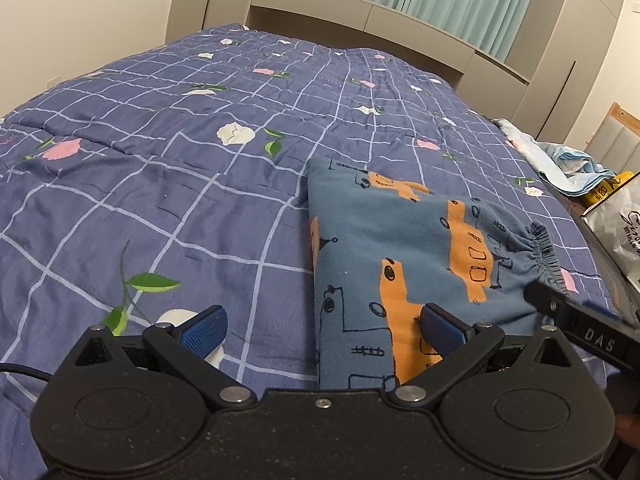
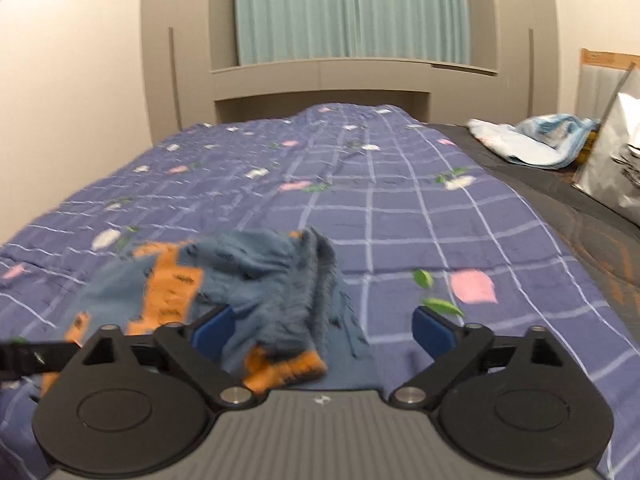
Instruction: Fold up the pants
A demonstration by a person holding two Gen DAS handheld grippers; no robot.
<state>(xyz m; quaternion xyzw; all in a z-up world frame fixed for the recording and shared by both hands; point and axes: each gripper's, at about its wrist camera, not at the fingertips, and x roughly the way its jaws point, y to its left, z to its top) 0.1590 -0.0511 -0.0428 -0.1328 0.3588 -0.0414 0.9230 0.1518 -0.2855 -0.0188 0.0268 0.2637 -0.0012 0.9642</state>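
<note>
Small blue pants (image 1: 400,256) printed with orange vehicles lie already folded near the right edge of the quilted, grid-and-flower bedspread (image 1: 160,184), the gathered elastic waistband (image 1: 544,252) turned rightward. The left gripper (image 1: 322,330) hovers low over the near end, its ribbed blue pads spread apart and holding nothing, one pad above the cloth and one above the bedspread, probably placed to smooth or take the next fold; the right gripper (image 2: 322,328), likewise open, straddles the soft, bunched waistband end without clamping it
</note>
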